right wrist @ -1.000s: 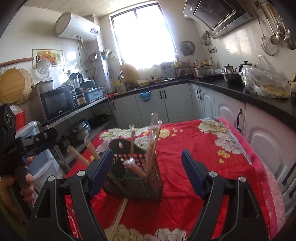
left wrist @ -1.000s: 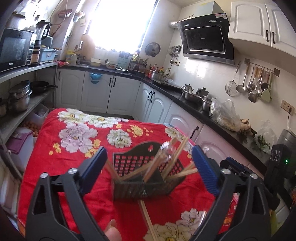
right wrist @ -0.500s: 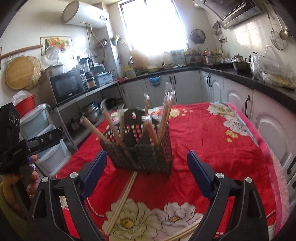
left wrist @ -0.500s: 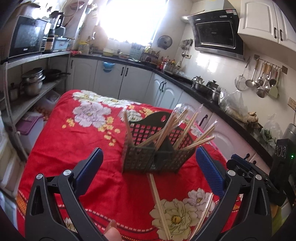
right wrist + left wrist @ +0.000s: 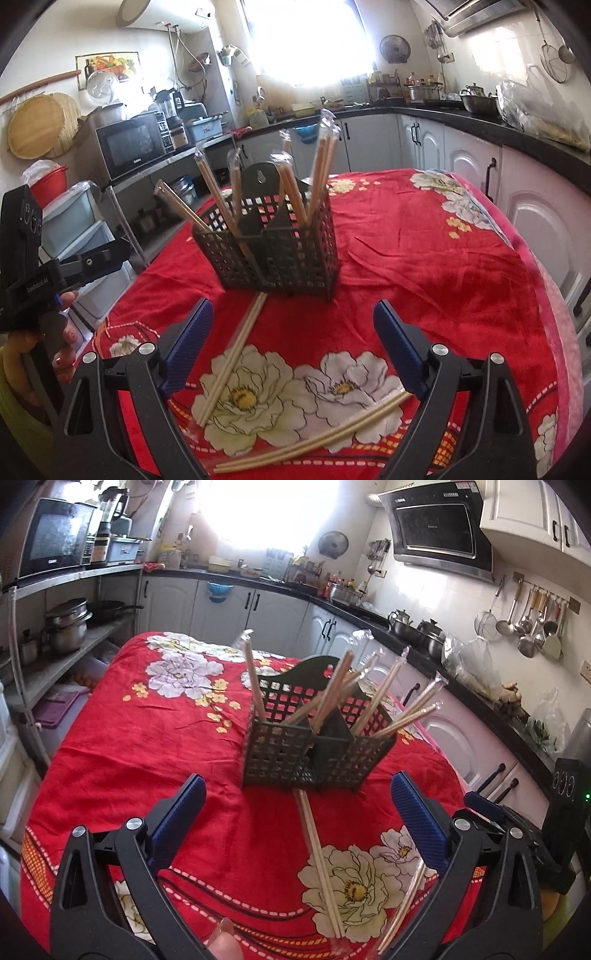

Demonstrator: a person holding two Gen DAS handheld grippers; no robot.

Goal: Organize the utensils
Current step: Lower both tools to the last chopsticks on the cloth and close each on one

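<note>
A dark lattice utensil holder (image 5: pixel 314 744) stands on the red floral tablecloth (image 5: pixel 140 734) with several wrapped chopstick pairs standing in it; it also shows in the right wrist view (image 5: pixel 273 251). One wrapped chopstick pair (image 5: pixel 319 860) lies on the cloth in front of the holder, also in the right wrist view (image 5: pixel 232 354). A second pair (image 5: pixel 404 904) lies nearer the front edge, also in the right wrist view (image 5: pixel 314 439). My left gripper (image 5: pixel 295 812) is open and empty above the cloth. My right gripper (image 5: pixel 291 336) is open and empty.
Kitchen counters with pots (image 5: pixel 417 627) run along the right. Shelves with a microwave (image 5: pixel 55 535) and pans stand at the left. The table edge drops off on the left and right. The left gripper's body (image 5: pixel 33 273) shows at the left of the right wrist view.
Both grippers have drawn back from the holder and risen, so the holder sits farther away. Both loose chopstick pairs on the cloth have come into view.
</note>
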